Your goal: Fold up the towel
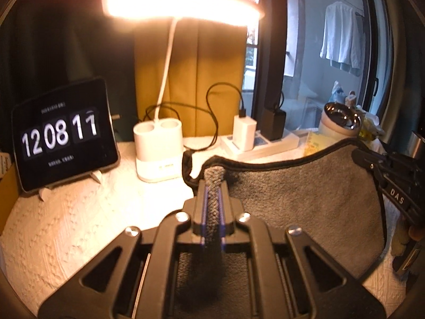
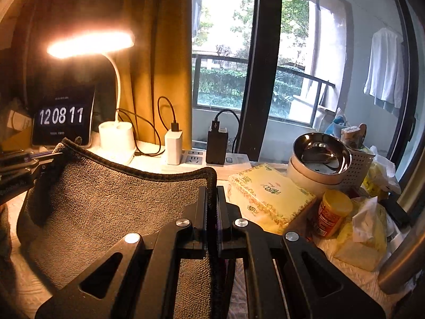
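Observation:
A grey towel (image 1: 305,199) with a dark hem hangs stretched between my two grippers above the white table cover. My left gripper (image 1: 213,183) is shut on one bunched top corner of it. My right gripper (image 2: 212,188) is shut on the other top corner, pinching the hem. The towel (image 2: 111,212) sags in a curve between them. In the left wrist view the right gripper (image 1: 377,164) shows at the towel's far corner. In the right wrist view the left gripper (image 2: 50,159) shows at the left corner.
A tablet clock (image 1: 63,135), a lit desk lamp (image 1: 159,151) and a power strip with chargers (image 2: 196,156) stand at the back. A tissue pack (image 2: 268,199), stacked bowls (image 2: 318,159), a yellow jar (image 2: 332,212) and bags crowd the right side.

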`<action>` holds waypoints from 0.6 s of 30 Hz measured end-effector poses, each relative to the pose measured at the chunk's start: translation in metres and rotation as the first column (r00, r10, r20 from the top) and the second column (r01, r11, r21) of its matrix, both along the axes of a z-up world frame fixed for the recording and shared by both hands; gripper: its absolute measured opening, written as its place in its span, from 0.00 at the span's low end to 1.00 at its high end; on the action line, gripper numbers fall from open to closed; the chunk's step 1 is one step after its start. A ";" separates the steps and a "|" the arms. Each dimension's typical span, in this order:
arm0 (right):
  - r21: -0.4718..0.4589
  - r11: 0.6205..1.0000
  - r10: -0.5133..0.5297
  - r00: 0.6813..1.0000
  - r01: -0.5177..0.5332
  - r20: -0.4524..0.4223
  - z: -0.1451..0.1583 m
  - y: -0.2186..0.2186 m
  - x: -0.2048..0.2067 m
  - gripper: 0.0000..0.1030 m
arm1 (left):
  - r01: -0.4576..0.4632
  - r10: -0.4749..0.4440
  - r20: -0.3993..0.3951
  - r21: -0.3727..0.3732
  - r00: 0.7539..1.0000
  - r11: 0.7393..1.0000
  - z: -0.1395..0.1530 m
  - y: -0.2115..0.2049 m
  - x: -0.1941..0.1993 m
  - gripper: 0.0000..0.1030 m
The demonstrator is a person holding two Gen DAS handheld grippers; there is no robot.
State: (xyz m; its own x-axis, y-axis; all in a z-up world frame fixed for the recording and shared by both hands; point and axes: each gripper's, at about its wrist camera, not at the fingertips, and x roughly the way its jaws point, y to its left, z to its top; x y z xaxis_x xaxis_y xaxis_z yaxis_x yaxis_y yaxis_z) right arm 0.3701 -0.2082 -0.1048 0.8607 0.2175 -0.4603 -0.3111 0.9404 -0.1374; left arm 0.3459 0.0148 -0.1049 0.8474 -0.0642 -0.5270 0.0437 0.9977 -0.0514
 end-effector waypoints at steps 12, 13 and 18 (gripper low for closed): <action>0.001 0.999 -0.047 0.991 0.048 -0.124 -0.025 -0.003 0.028 0.06 | 0.003 -0.009 -0.157 -0.037 0.987 0.999 -0.033 0.003 0.030 0.07; -0.001 0.999 -0.049 0.990 0.049 -0.135 -0.027 -0.003 0.030 0.06 | 0.002 -0.008 -0.166 -0.037 0.986 0.999 -0.035 0.002 0.031 0.07; -0.013 0.999 -0.047 0.977 0.045 -0.208 -0.039 -0.001 0.041 0.06 | -0.007 0.000 -0.209 -0.033 0.978 0.999 -0.044 0.003 0.037 0.07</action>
